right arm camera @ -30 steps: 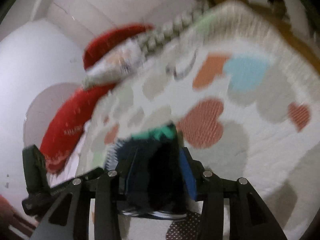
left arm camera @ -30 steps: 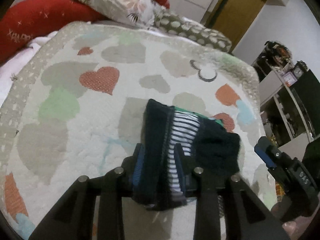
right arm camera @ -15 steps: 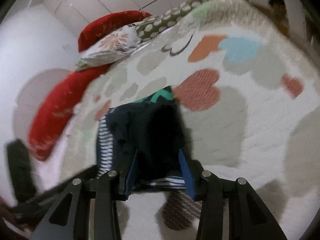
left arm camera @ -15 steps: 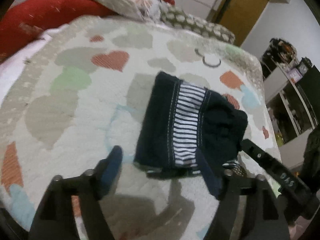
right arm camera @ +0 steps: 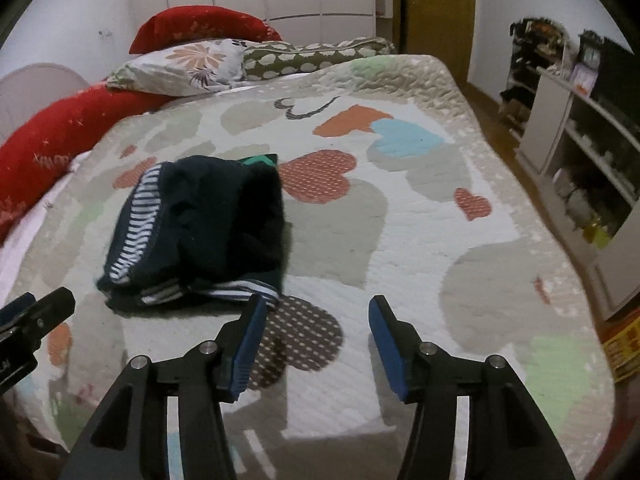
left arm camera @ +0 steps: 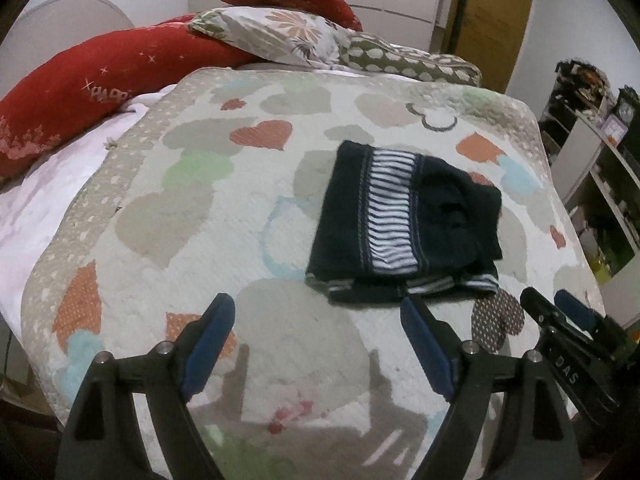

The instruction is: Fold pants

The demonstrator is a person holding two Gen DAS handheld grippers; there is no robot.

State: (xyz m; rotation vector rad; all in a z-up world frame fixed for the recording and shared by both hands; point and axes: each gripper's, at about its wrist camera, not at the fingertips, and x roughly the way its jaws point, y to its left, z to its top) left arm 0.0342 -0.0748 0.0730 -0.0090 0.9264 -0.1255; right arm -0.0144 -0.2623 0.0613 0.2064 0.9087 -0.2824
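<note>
The dark navy pants (left arm camera: 404, 224) with a white-striped panel lie folded in a compact bundle on the heart-patterned quilt (left arm camera: 192, 216). They also show in the right wrist view (right arm camera: 200, 232). My left gripper (left arm camera: 316, 320) is open and empty, hovering just short of the bundle's near edge. My right gripper (right arm camera: 314, 320) is open and empty, to the right of the bundle's near corner. The right gripper also shows at the right edge of the left wrist view (left arm camera: 568, 328).
Red cushions (left arm camera: 100, 80), a floral pillow (left arm camera: 276, 36) and a spotted pillow (left arm camera: 404, 60) lie at the bed's head. White shelves (right arm camera: 580, 152) stand to the right of the bed. A wooden door (right arm camera: 436, 12) is at the back.
Both grippers let go of the pants, opened and drew back toward the near edge of the bed. The folded bundle now lies free on the quilt.
</note>
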